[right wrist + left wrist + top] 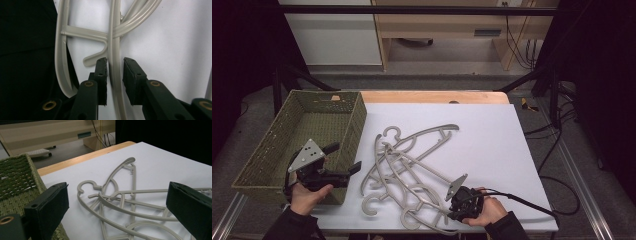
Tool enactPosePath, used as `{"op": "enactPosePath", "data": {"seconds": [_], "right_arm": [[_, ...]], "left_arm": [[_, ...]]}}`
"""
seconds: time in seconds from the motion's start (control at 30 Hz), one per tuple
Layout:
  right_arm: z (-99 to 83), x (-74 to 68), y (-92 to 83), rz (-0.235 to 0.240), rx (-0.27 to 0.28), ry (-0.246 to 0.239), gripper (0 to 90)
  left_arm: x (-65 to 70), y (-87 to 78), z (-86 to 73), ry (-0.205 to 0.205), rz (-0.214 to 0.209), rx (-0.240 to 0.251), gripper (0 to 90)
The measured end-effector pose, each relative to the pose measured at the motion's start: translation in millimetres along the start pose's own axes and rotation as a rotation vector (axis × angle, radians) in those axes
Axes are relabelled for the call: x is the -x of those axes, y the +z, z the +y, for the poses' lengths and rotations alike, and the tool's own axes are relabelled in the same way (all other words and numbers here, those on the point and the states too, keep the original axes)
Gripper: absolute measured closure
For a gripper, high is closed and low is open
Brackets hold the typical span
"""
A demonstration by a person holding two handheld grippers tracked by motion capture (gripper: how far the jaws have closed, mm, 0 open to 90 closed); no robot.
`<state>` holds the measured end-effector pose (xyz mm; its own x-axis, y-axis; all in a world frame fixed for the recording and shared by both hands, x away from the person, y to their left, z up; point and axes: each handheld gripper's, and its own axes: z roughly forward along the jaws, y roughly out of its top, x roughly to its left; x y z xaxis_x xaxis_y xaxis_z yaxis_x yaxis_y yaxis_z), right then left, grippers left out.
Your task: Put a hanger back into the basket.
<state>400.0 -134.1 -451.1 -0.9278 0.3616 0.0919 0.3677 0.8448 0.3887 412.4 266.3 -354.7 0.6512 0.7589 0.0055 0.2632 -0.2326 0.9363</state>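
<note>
So, pile of grey hangers (412, 165) on white sheet (492, 135) just right of wicker basket (272, 145), right gripper (115, 75) straddling one hanger arm (left pad touching, right pad barely clear), left gripper (347, 160) jaws wide, nothing between, beside basket.

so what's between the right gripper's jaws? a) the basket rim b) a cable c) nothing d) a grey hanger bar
d: in the right gripper view the right gripper has its jaws on either side of a thin bar of a grey hanger on the white table.
</note>
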Motion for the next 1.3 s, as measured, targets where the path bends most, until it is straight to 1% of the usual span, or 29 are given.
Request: {"op": "enactPosePath", "data": {"seconds": [0.03, 0.07, 0.1, 0.17, 0.2, 0.3, 0.33, 0.47, 0.5, 0.53, 0.57, 0.67, 0.73, 0.77, 0.8, 0.83, 0.87, 0.9, 0.93, 0.97, 1.0, 1.03, 1.1, 1.13, 1.2, 1.23, 1.27, 1.3], "right_arm": [[0.0, -0.4, 1.0, 0.001, -0.004, 0.000, 75.8], [-0.2, 1.0, 1.6, 0.001, -0.004, -0.016, 76.4], [-0.2, 1.0, 1.6, 0.001, -0.004, -0.016, 76.4], [-0.6, 2.2, 1.5, 0.015, -0.004, -0.032, 78.4], [-0.6, 2.6, 1.7, 0.034, -0.001, -0.028, 80.4], [-0.7, 3.7, 1.5, 0.035, -0.004, -0.023, 80.7], [-1.0, 5.3, 0.6, 0.042, -0.013, -0.038, 80.9], [-1.4, 6.5, -0.6, 0.048, -0.024, -0.033, 81.3], [-1.2, 5.8, -1.6, 0.053, -0.021, -0.018, 81.5], [-1.2, 7.7, -4.1, 0.056, -0.007, -0.028, 81.6], [-1.2, 7.7, -4.1, 0.056, -0.007, -0.028, 81.6], [-0.9, 8.5, -14.5, 0.056, 0.046, 0.002, 81.7], [-1.2, 9.6, -16.9, 0.053, 0.056, -0.005, 81.7], [-1.3, 10.7, -22.6, 0.050, 0.087, 0.005, 81.8], [-1.1, 11.1, -25.6, 0.053, 0.094, 0.013, 81.8], [-1.2, 12.1, -28.1, 0.049, 0.108, 0.013, 81.8], [-1.5, 13.7, -34.7, 0.032, 0.141, 0.023, 81.8], [-1.5, 13.7, -34.7, 0.032, 0.141, 0.023, 81.8], [-1.9, 15.4, -40.3, 0.015, 0.179, 0.035, 81.9], [-1.9, 15.4, -40.3, 0.015, 0.179, 0.035, 81.9], [-2.4, 17.2, -46.4, 0.011, 0.198, 0.043, 81.9], [-2.4, 17.2, -46.4, 0.011, 0.198, 0.043, 81.9], [-3.1, 18.7, -51.8, 0.013, 0.221, 0.045, 81.9], [-3.2, 18.6, -53.2, 0.006, 0.229, 0.047, 82.0], [-3.5, 19.1, -56.5, 0.014, 0.241, 0.051, 82.0], [-3.9, 19.8, -58.1, 0.012, 0.255, 0.043, 82.0], [-3.8, 19.0, -61.3, 0.005, 0.268, 0.050, 82.0], [-3.8, 19.0, -61.3, 0.005, 0.268, 0.050, 82.0]], "left_arm": [[0.2, 0.2, 0.0, 0.001, -0.001, -0.001, 4.0], [0.6, 0.6, 0.0, 0.002, -0.003, -0.003, 4.0], [1.0, 1.0, -0.1, 0.004, -0.004, -0.004, 4.0], [2.1, 2.0, -0.1, 0.009, -0.009, -0.008, 4.0], [3.0, 2.8, -0.2, 0.014, -0.011, -0.012, 4.0], [3.9, 3.6, -0.4, 0.018, -0.011, -0.015, 4.0], [4.5, 4.2, -0.5, 0.020, -0.014, -0.017, 4.0], [6.1, 5.1, -0.4, 0.027, -0.019, -0.021, 4.0], [6.4, 5.2, -0.4, 0.030, -0.020, -0.022, 4.0], [7.0, 5.6, -0.3, 0.031, -0.021, -0.023, 4.0], [7.7, 6.0, -0.3, 0.032, -0.024, -0.022, 4.0], [9.9, 7.3, -0.1, 0.049, -0.030, -0.032, 4.1], [10.6, 8.1, -0.2, 0.055, -0.032, -0.036, 4.1], [11.0, 8.3, -0.2, 0.056, -0.033, -0.038, 4.1], [11.4, 8.6, -0.2, 0.059, -0.034, -0.039, 4.1], [11.9, 8.9, -0.1, 0.062, -0.035, -0.041, 4.1], [12.5, 9.2, 0.0, 0.064, -0.037, -0.041, 4.2], [13.0, 9.3, 0.0, 0.067, -0.037, -0.043, 4.2], [13.9, 9.4, 0.2, 0.071, -0.040, -0.043, 4.2], [13.9, 9.4, 0.2, 0.071, -0.040, -0.043, 4.2], [14.5, 9.7, 0.2, 0.074, -0.043, -0.044, 4.2], [14.5, 9.7, 0.2, 0.074, -0.043, -0.044, 4.3], [15.0, 10.2, 0.2, 0.080, -0.046, -0.049, 4.2], [15.2, 10.4, 0.1, 0.082, -0.047, -0.051, 4.3], [15.9, 10.8, 0.2, 0.088, -0.049, -0.053, 4.3], [16.3, 11.0, 0.2, 0.091, -0.051, -0.054, 4.3], [17.0, 11.6, 0.4, 0.099, -0.053, -0.057, 4.3], [17.0, 11.6, 0.4, 0.099, -0.053, -0.057, 4.4]]}}
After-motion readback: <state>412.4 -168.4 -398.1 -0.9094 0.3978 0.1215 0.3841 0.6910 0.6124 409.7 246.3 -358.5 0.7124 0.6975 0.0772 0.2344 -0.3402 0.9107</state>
